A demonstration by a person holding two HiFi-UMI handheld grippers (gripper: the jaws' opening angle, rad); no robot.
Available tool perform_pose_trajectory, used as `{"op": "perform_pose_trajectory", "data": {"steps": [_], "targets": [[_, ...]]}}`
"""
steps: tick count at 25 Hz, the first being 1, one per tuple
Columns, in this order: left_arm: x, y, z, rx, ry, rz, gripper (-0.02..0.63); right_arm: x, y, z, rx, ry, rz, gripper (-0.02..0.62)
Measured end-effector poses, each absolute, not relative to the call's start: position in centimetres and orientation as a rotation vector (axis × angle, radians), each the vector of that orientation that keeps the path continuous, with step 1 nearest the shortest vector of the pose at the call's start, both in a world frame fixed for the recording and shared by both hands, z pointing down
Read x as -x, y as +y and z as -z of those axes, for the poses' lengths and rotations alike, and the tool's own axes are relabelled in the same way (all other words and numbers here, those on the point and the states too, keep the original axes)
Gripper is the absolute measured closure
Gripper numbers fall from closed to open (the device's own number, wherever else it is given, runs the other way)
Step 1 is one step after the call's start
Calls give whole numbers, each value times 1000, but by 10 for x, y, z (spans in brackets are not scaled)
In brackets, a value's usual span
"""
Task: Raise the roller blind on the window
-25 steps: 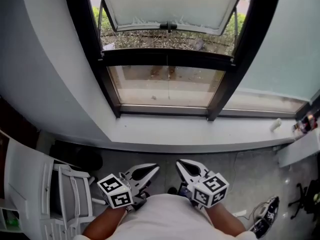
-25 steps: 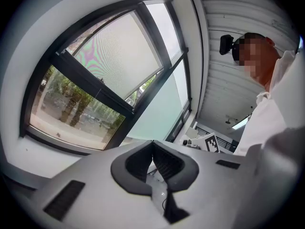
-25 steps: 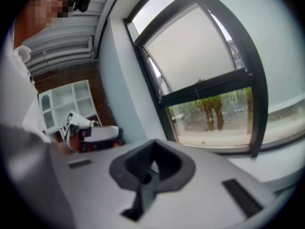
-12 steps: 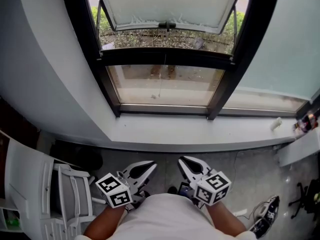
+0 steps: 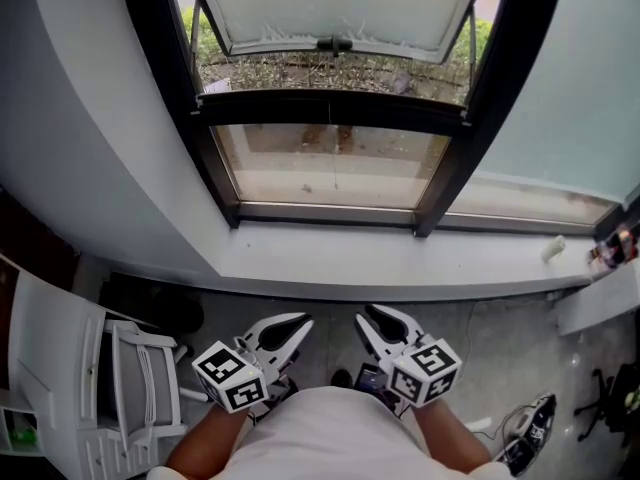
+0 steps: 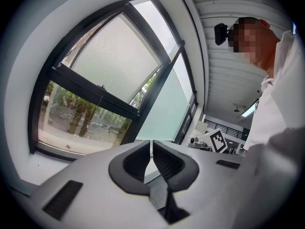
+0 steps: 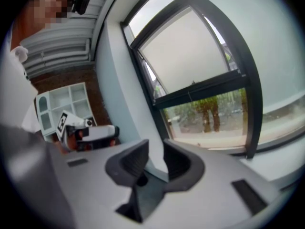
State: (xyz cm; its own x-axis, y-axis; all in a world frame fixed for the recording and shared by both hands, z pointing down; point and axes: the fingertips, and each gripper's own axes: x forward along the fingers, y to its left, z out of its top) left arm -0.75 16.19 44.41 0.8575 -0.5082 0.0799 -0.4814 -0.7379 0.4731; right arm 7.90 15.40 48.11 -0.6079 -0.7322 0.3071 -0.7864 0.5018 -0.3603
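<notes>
The pale roller blind [image 5: 335, 3] covers the upper pane of the black-framed window, and its bottom rail [image 5: 333, 44] hangs above the crossbar. A thin cord [image 5: 333, 163] drops from the rail over the lower glass. The blind also shows in the left gripper view [image 6: 119, 56] and the right gripper view [image 7: 186, 56]. Both grippers are low, close to my body and well short of the sill. My left gripper [image 5: 296, 324] [image 6: 151, 143] is shut and empty. My right gripper [image 5: 372, 316] [image 7: 156, 144] has just been opening, with a gap between its jaws and nothing in it.
A white sill [image 5: 400, 268] runs below the window, with small items [image 5: 553, 250] at its right end. A frosted pane [image 5: 570, 98] is to the right. White furniture [image 5: 130, 388] stands at the lower left, and a dark object [image 5: 530, 436] lies on the floor at right.
The right gripper's jaws have parted from shut. Both grippers have stayed low near my body, and the blind has not moved.
</notes>
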Motion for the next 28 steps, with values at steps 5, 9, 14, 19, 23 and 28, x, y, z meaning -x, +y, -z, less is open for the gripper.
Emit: {"op": "perform_pose_trajectory", "data": {"steps": [5,9,14,19,23,28], "targets": [[-2,157,-445,-2541,-770,62,581,-94,150,-485,-1313,-2616,-707,505],[-12,154,-447,-2541,-787,67,581,-105,146,-487,-1289,-2619,-693,505],[-22,150,-448,-2530,-817,81,581,-116,139,-489,-1253,-2628,-669,505],[-27,144,-449,-2506,-864,86,581,-124,132,-492,-1210,-2637,-655,505],[-31,139,-452,-2498,-873,84,581,-126,125,-496,-1190,-2640,-647,505],[-29,123,-453,-2502,-860,76,581,-122,111,-498,-1188,-2630,-648,505]]}}
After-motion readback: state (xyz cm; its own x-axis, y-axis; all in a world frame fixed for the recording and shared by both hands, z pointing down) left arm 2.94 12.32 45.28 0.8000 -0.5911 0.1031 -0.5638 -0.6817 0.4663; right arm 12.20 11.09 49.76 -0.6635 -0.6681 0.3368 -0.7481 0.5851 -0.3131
